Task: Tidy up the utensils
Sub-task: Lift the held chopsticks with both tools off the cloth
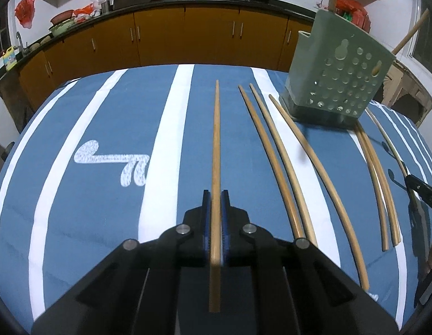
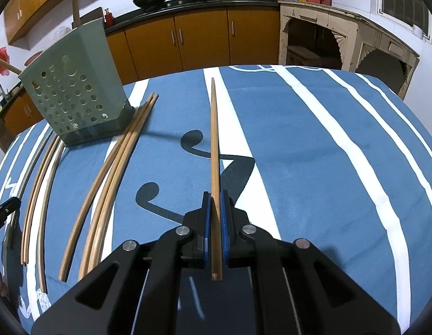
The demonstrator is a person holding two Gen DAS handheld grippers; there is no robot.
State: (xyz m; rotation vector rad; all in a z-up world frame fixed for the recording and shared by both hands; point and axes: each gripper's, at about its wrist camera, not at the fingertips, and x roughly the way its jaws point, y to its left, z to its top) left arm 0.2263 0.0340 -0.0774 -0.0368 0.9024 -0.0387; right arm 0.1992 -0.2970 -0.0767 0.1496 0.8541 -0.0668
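My left gripper (image 1: 216, 195) is shut on a wooden chopstick (image 1: 216, 145) that points forward along its fingers above the blue striped cloth. My right gripper (image 2: 215, 195) is shut on another wooden chopstick (image 2: 214, 139), also pointing forward. A green perforated utensil holder (image 1: 336, 69) stands at the far right of the left wrist view and at the far left of the right wrist view (image 2: 73, 89), with wooden sticks standing in it. Several loose chopsticks (image 1: 277, 150) lie on the cloth beside the holder, and more show in the right wrist view (image 2: 112, 167).
The table is covered by a blue cloth with white stripes (image 1: 109, 139). Orange kitchen cabinets (image 1: 160, 39) with a dark counter and woks run behind it. A pale carved cupboard (image 2: 341, 42) stands at the back right.
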